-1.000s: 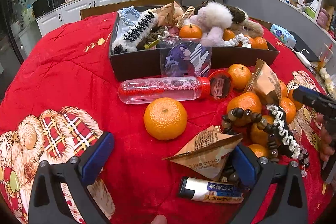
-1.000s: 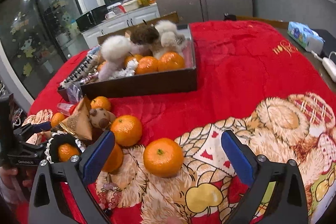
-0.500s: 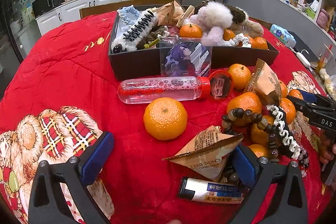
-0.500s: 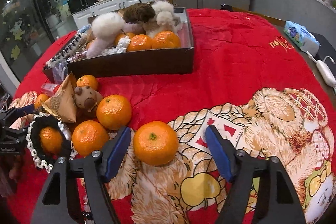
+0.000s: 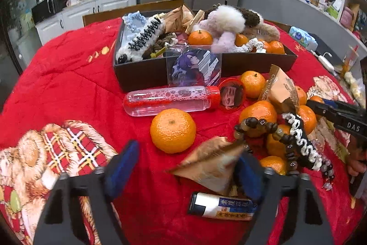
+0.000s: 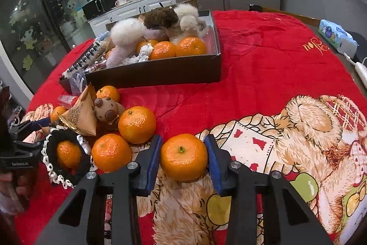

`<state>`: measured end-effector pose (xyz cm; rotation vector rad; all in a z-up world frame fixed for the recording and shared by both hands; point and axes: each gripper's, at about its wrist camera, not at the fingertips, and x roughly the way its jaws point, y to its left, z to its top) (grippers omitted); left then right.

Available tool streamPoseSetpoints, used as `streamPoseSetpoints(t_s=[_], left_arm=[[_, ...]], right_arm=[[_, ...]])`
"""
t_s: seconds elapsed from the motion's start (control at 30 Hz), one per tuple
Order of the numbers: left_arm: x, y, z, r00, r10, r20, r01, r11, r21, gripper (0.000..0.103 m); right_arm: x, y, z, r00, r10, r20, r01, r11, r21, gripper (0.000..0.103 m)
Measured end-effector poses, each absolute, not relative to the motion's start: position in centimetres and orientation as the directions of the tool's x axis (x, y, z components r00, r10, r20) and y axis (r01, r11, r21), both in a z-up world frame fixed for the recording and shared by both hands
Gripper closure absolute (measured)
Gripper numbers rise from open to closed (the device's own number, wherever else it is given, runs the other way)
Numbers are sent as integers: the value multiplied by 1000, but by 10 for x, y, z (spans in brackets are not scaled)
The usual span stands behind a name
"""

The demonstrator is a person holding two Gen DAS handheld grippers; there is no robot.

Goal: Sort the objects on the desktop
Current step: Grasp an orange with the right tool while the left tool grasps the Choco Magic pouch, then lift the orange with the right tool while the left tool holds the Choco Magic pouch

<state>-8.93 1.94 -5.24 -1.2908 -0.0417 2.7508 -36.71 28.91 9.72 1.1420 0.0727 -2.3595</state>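
Since a second ago my right gripper [image 6: 183,159] has moved in and narrowed its fingers [image 6: 151,160] around a mandarin [image 6: 183,156], which earlier lay loose ahead of wide-open fingers. Now both blue pads sit against the fruit's sides, and it rests on the bear print of the red cloth [image 6: 263,66] covering the surface. Just left of it lie two more mandarins [image 6: 137,124], a small brown toy [image 6: 107,110], a paper packet [image 6: 81,115] and a crocheted ring [image 6: 66,154] around another fruit. Beyond them the dark box [image 6: 160,74] holds fluffy toys and mandarins. My left gripper [image 5: 183,167] has also narrowed its fingers somewhat, though they are apart and hold nothing; the right one is beside a brown packet [image 5: 208,167] and blurred, so I cannot tell whether it touches. A lone mandarin [image 5: 173,130] lies just ahead between the fingers, a clear tube [image 5: 169,100] beyond it, a bead string [image 5: 259,124] to the right, and a small tin [image 5: 222,207] near the camera.
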Motion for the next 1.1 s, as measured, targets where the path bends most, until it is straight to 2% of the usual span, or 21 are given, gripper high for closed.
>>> streamPoseSetpoints(t_s=[0.1, 0.13, 0.67, 1.1], left_arm=[[-86, 24, -50, -640, 130, -757, -110, -991, -77, 47], [-86, 25, -49, -641, 136, -756, -114, -990, -81, 48], [-77, 24, -43, -679, 62, -732, -91, -996, 0, 51], [-59, 29, -27, -759, 26, -651, -82, -995, 57, 57]], right_arm=[[-366, 288, 97, -517, -418, -747, 469, -868, 161, 66], [-366, 288, 97, -516, -419, -747, 470, -868, 162, 66], [-366, 289, 97, -514, -422, -746, 467, -868, 170, 66], [-366, 289, 98, -515, -422, -746, 466, -868, 169, 66]])
